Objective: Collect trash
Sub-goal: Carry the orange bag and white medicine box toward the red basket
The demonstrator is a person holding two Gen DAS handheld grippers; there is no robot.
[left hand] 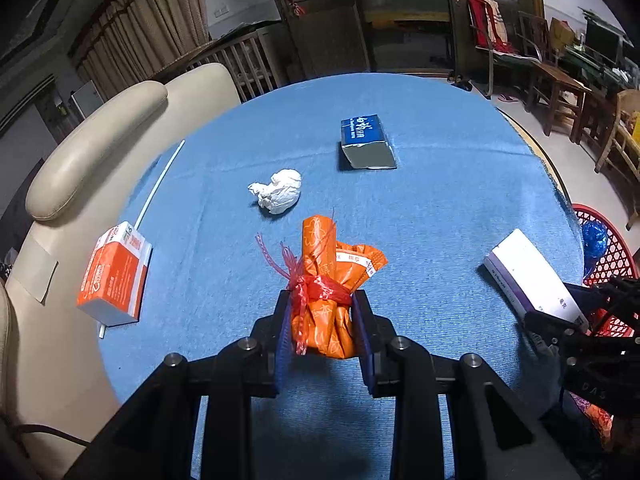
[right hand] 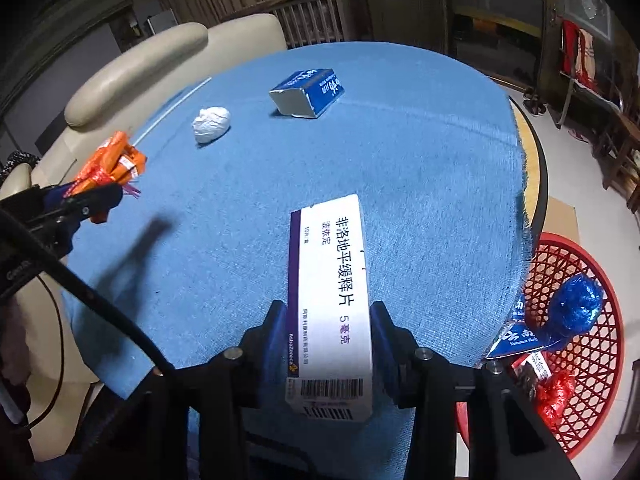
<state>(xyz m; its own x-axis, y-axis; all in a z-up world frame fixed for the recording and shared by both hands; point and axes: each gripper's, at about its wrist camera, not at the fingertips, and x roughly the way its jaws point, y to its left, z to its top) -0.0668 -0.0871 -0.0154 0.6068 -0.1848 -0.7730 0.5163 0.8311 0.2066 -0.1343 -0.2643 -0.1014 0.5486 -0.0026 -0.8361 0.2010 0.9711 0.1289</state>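
So both claws are loaded right now. The left gripper (left hand: 322,320) is clamped on an orange wrapper bundle (left hand: 328,280) tied round the middle with red netting, and it looks held just above the blue tablecloth (left hand: 440,200). The right gripper (right hand: 330,344) has its jaws squeezed onto the long sides of a white and purple medicine box (right hand: 332,292), barcode end nearest the camera. Left lying on the table: a crumpled white paper ball (left hand: 278,191), a blue box (left hand: 366,142) further back, and an orange and white box (left hand: 114,274) by the left edge. Red mesh basket (right hand: 592,320) sits down off the right side, already holding a blue wad and some wrappers
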